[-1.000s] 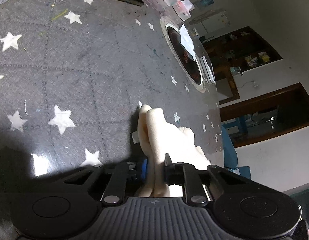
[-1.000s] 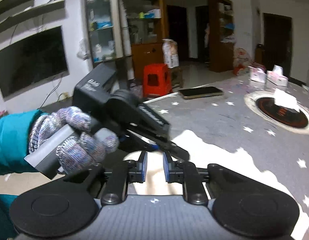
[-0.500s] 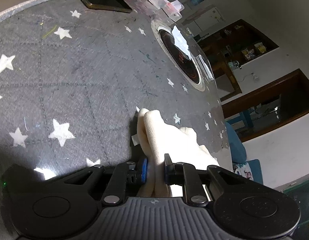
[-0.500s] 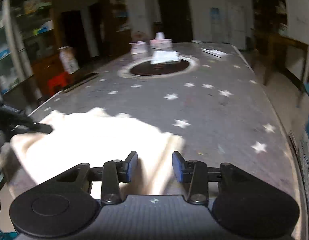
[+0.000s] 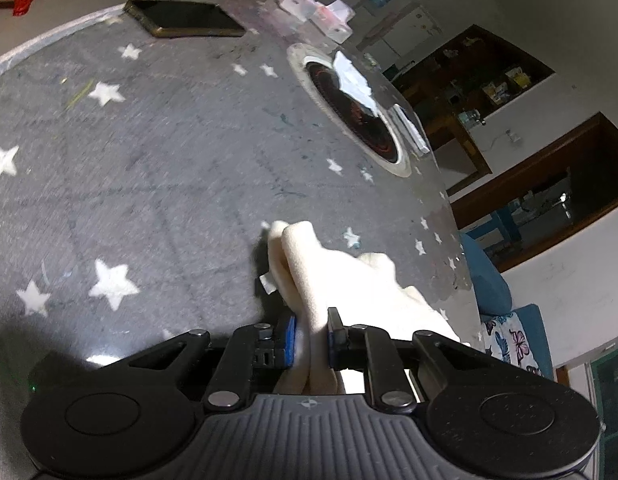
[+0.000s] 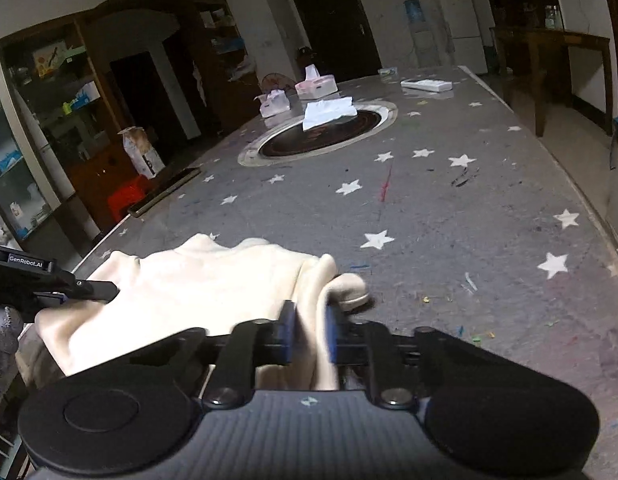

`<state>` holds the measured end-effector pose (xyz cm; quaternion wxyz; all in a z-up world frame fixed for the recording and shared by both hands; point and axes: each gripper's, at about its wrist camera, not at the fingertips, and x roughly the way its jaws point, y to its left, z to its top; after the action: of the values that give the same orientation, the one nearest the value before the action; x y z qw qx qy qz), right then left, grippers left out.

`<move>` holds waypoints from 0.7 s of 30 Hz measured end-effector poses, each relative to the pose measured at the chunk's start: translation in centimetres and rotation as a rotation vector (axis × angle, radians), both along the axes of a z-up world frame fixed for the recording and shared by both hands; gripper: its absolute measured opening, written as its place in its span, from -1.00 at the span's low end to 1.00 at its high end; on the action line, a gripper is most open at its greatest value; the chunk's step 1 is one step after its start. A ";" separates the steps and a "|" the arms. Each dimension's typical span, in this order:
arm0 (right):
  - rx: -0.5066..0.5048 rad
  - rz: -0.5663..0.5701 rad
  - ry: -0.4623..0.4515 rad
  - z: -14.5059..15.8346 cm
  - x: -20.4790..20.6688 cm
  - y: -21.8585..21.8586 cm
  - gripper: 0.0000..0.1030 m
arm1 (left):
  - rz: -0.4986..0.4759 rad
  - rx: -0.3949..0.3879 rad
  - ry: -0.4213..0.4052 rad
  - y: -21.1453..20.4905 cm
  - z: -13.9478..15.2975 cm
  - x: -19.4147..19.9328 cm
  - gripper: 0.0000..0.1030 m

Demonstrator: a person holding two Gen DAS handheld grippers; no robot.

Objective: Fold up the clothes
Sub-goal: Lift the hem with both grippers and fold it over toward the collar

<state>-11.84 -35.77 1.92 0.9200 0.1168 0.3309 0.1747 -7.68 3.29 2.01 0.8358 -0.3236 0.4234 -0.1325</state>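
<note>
A cream garment point(image 6: 197, 284) lies bunched at the near edge of the grey, star-patterned table point(image 6: 449, 216). In the right wrist view my right gripper point(image 6: 311, 334) has its jaws closing on a fold at the garment's right edge, and the pads press the cloth. My left gripper point(image 6: 85, 290) shows at the left of that view, gripping the garment's left side. In the left wrist view the left gripper point(image 5: 311, 338) is shut on a doubled fold of the cream garment point(image 5: 309, 264), which trails off to the right.
A round dark hotplate point(image 6: 321, 132) with a white tissue point(image 6: 329, 112) on it sits mid-table. Behind it stand two tissue boxes point(image 6: 315, 86). A phone point(image 5: 185, 18) lies near the table's left edge and a remote point(image 6: 427, 85) at the far right. A red stool point(image 6: 125, 200) is beside the table.
The right gripper swung from facing the left hand round to the garment's right edge, opened wide, then closed on a fold. The left gripper rolled slightly and kept its grip.
</note>
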 end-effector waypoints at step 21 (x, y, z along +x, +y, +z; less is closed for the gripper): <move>-0.172 -0.219 -0.164 6.6 1.2 -9.1 -0.80 | -0.267 0.009 -0.138 -14.3 4.3 8.2 -0.73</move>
<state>-10.63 -44.89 8.50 0.9641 0.0583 0.2535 0.0535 0.53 -10.99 6.35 0.8393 -0.2507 0.4049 -0.2624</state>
